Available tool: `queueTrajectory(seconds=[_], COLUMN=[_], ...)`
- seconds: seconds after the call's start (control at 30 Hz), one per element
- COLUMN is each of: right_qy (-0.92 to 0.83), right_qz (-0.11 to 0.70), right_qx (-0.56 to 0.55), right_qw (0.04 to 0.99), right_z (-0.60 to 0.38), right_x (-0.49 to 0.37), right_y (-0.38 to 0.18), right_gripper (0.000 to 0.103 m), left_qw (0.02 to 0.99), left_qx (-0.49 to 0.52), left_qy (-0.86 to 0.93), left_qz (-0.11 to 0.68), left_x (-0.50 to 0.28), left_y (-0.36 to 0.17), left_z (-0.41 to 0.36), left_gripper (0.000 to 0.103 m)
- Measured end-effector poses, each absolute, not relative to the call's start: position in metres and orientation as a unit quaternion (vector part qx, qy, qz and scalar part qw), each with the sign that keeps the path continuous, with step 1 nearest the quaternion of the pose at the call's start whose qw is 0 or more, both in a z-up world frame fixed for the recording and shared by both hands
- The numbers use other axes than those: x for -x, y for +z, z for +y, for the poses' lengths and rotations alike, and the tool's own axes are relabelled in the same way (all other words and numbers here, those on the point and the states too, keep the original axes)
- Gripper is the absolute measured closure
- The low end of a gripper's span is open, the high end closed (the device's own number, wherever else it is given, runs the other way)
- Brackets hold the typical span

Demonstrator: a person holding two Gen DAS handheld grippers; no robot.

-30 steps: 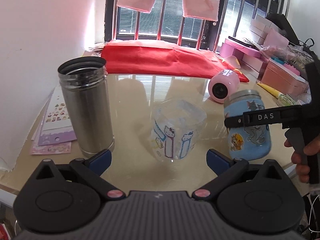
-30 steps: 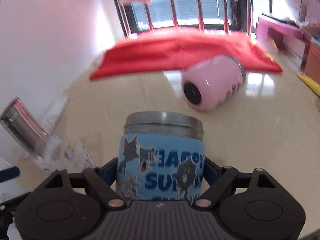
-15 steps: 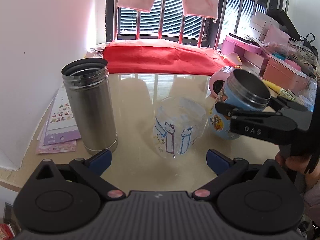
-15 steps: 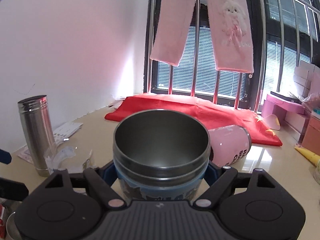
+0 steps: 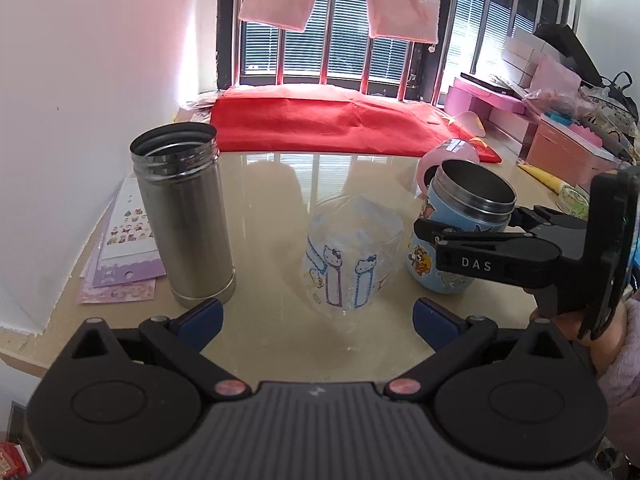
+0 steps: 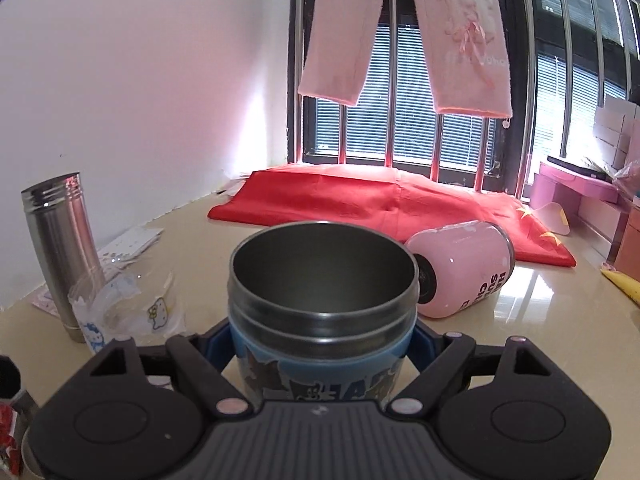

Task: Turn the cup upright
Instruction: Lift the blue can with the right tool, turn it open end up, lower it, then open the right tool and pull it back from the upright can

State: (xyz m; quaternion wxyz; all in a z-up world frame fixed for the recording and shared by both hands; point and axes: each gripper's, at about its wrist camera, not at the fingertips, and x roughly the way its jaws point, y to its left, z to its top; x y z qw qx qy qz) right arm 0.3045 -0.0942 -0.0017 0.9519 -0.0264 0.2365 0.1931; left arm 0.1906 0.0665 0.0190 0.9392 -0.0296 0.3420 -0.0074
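At the left, a steel flask (image 5: 182, 216) is seen standing on the glossy beige worktop (image 5: 272, 184); the left tool (image 5: 316, 314) is held wide apart, gripping nothing, before a crumpled clear wrapper (image 5: 352, 256). Further right, the blue cartoon cup (image 5: 460, 236) is clamped by the right tool (image 6: 322, 344), mouth upward, its base apparently on or just above the worktop. The flip seems done; release is left. A pink cup (image 6: 464, 268) is lying on its side. A red cloth (image 5: 340, 124) is spread below a barred window (image 6: 416, 120).
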Motion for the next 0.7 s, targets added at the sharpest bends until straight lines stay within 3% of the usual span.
queueTrajectory(seconds=[0.2, 0.7], right_qy=[0.202, 0.185], right_qz=[0.221, 0.116], right_qx=[0.015, -0.011], right_qw=[0.954, 0.976], right_z=[-0.099, -0.142], right_x=[-0.299, -0.203], right_y=[0.005, 0.046], right_gripper=[0.001, 0.000], left_qw=[0.944, 0.970], left_qx=[0.024, 0.027], left_qy=[-0.001, 0.020], left_qz=[0.330, 0.241], left_x=[-0.182, -0.137], left_y=[0.025, 0.050], left_z=[0.064, 0.040], left_gripper=[0.000, 0.000])
